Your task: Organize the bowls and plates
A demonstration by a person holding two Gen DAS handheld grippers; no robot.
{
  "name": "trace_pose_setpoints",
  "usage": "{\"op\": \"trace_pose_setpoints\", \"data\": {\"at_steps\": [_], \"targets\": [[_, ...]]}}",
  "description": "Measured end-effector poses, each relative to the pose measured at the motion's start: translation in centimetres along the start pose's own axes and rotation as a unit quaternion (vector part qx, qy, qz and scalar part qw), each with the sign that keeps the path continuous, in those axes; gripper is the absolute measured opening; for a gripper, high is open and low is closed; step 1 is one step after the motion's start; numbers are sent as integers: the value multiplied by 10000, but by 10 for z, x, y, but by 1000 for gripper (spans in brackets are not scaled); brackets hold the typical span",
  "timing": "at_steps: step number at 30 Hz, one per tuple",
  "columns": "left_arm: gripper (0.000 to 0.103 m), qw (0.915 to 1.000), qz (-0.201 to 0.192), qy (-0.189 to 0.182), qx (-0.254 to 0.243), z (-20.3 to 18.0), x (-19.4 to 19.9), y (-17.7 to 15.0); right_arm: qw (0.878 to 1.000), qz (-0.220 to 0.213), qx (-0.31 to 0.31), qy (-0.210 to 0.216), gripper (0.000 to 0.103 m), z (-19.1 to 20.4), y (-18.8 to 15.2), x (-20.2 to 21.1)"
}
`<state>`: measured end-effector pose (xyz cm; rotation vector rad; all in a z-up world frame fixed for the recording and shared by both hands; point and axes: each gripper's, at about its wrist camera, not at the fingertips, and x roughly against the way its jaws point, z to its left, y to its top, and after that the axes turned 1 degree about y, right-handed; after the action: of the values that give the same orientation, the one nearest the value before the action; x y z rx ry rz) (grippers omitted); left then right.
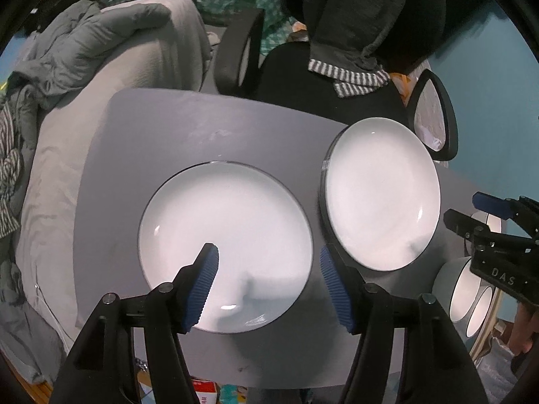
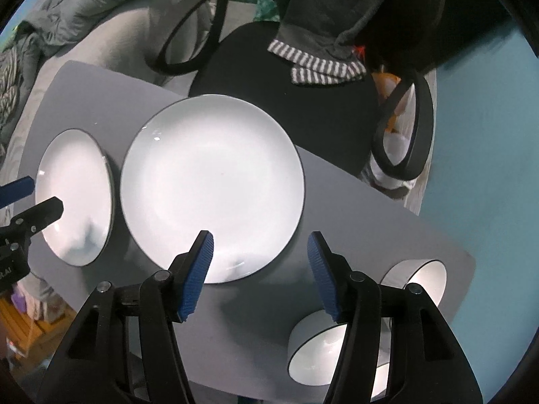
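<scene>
Plates: two white, dark-rimmed, side by side on the grey worktop [image 1: 141,155]. Left plate [image 1: 225,247] lies flat near the front edge; right plate [image 2: 212,188] sits just beside it and seems to rest on something under it, maybe another plate, cannot tell. Two bowls at the right front corner, near bowl [image 2: 318,353] and far bowl [image 2: 417,281], close together. Left tool [image 1: 267,286] hovers over the near rim of the left plate, jaws spread wide, holding nothing. Right tool [image 2: 261,274] hangs between the right plate and the bowls, also wide and empty. Risks, as judgement: glazed rims are thin and slick, so a shallow pinch could let a plate slip or tip; lifting one plate could knock its close neighbour; the bowls sit near the worktop edge, where a stray nudge might send one off. Office chair [image 2: 286,101] stands behind.
</scene>
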<state>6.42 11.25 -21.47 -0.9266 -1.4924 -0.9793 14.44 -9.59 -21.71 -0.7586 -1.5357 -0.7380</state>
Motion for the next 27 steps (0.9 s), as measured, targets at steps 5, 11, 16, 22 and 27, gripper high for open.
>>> {"op": "trace_pose_setpoints", "data": {"at_steps": [5, 11, 16, 22, 27], "targets": [[69, 9995, -51, 10, 317, 22, 2, -13, 9996, -57, 280, 4, 57, 17, 2, 9], [69, 9970, 2, -31, 769, 52, -1, -23, 9977, -106, 669, -2, 58, 41, 9, 19], [69, 9950, 23, -28, 996, 75, -1, -29, 9951, -145, 980, 16, 58, 63, 19, 25], [69, 9912, 64, -9, 1322, 102, -4, -37, 9904, -150, 1371, 43, 65, 89, 31, 21], [69, 9877, 133, 15, 1555, 124, -12, -42, 9866, -69, 1620, 163, 65, 112, 43, 11]]}}
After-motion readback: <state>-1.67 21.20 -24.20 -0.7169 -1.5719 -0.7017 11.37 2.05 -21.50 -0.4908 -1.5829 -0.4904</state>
